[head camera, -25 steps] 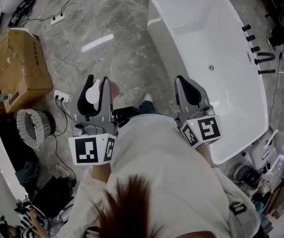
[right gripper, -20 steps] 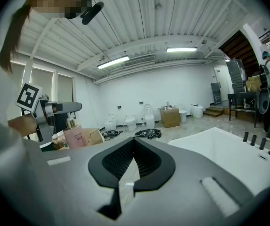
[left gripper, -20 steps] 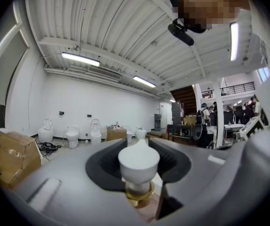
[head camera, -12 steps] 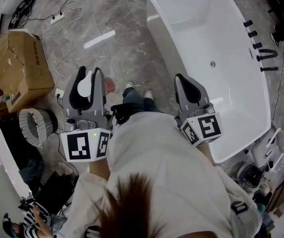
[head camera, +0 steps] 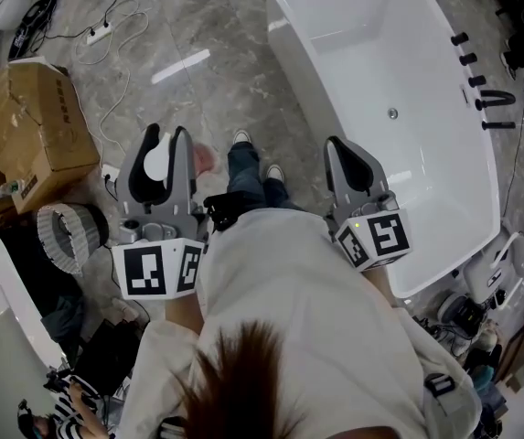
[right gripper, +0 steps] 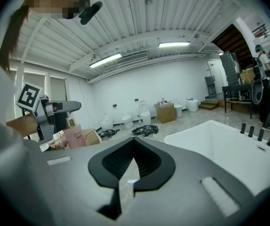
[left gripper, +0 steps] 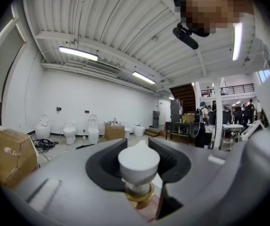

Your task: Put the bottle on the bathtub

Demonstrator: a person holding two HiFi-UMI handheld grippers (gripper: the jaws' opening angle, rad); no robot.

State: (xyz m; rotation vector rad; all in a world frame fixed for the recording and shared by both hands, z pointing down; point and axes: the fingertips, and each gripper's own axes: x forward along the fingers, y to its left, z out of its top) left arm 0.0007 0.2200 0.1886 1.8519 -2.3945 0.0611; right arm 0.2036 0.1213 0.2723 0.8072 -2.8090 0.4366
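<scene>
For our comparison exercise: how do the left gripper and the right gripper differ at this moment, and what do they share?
The left gripper has its fingers wide, clamped on a pink bottle with a white cap; the right gripper has its fingers together, with nothing between them. In the head view the left gripper shows over the grey marble floor, the right gripper against the white bathtub rim. Both are grey and point forward.

The tub (head camera: pixel 371 53) is shiny, smooth and white. The floor (head camera: pixel 197 26) is shiny grey stone. The box (head camera: pixel 33 135) is dull brown cardboard. The bottle (left gripper: pixel 138 166) has a smooth white cap (left gripper: pixel 138 159) and a shiny gold ring (left gripper: pixel 139 200).
</scene>
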